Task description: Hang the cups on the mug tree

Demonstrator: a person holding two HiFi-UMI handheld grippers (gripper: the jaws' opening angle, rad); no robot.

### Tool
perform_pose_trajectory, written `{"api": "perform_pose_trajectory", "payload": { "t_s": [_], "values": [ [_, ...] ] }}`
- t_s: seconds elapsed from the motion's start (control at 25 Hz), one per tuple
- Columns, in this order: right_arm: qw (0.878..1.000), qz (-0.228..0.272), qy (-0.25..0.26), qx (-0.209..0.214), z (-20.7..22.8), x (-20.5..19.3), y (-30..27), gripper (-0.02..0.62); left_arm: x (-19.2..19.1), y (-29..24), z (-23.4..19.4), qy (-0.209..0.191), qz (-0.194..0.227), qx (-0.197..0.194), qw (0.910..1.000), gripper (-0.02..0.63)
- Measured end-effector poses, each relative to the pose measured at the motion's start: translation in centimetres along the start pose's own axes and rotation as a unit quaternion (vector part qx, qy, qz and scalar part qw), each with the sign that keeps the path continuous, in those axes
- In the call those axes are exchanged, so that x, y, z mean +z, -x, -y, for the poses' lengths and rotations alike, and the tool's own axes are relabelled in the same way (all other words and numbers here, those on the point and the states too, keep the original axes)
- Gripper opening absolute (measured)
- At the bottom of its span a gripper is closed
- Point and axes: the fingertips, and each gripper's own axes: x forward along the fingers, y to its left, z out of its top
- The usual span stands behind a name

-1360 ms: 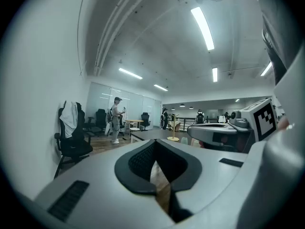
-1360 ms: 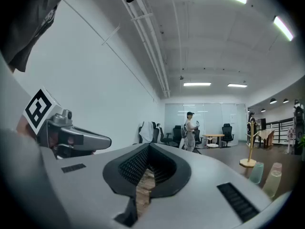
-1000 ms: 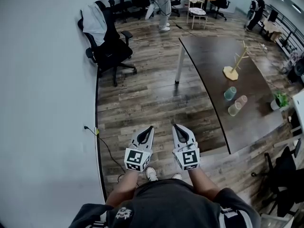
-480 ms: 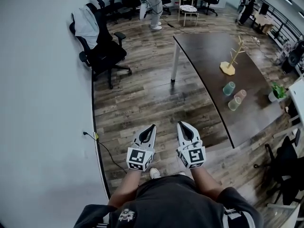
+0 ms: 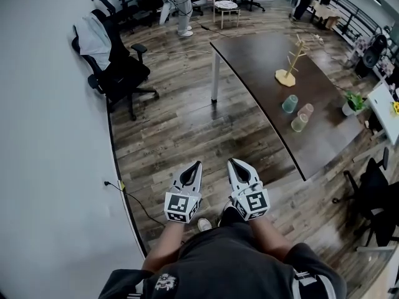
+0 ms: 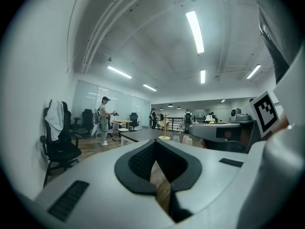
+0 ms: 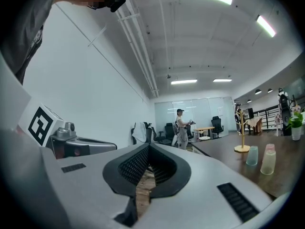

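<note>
Below me in the head view, left gripper [image 5: 195, 166] and right gripper [image 5: 232, 162] hover side by side, fingers [image 5: 189, 179] closed on nothing. The mug tree [image 5: 290, 64] and three cups [image 5: 299, 112] stand on the desk [image 5: 249, 48], well ahead and right of them. Left gripper view: the tree shows tiny, just right of its shut fingers. Right gripper view alone shows the cups clearly, far right of its fingers.

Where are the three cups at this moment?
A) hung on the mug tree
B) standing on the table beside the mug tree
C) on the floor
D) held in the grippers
B: the cups stand on the table next to the mug tree, whose pegs are bare.
</note>
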Motion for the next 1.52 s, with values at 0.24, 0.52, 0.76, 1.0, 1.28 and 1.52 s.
{"api": "perform_pose_trajectory", "payload": {
  "t_s": [0.24,0.52,0.76,1.0,1.28,1.52],
  "values": [
    [1.000,-0.011,-0.007,0.000,0.8,-1.0,-0.9,0.025,-0.5,-1.5,-0.3,0.001,-0.005,-0.009,0.9999,0.008],
    [1.000,-0.004,-0.012,-0.004,3.7,-0.9,-3.0,0.025,-0.6,-4.8,-1.5,0.012,-0.012,-0.006,0.9998,0.008],
    [1.000,-0.003,-0.016,-0.004,6.9,-0.8,-5.8,0.025,-0.4,-8.9,-2.7,0.006,-0.023,-0.010,0.9997,0.008],
    [1.000,0.018,-0.003,-0.015,11.8,0.5,-9.4,0.025,1.3,-14.2,-3.8,-0.002,-0.012,-0.013,0.9998,0.008],
    [1.000,0.025,-0.010,-0.005,17.3,1.0,-13.2,0.025,2.2,-21.2,-4.3,-0.011,-0.014,-0.014,0.9998,0.008],
    [0.999,0.035,-0.012,-0.012,21.7,0.8,-13.9,0.025,2.3,-25.8,-3.5,0.005,-0.014,-0.020,0.9997,0.008]
  ]
}}
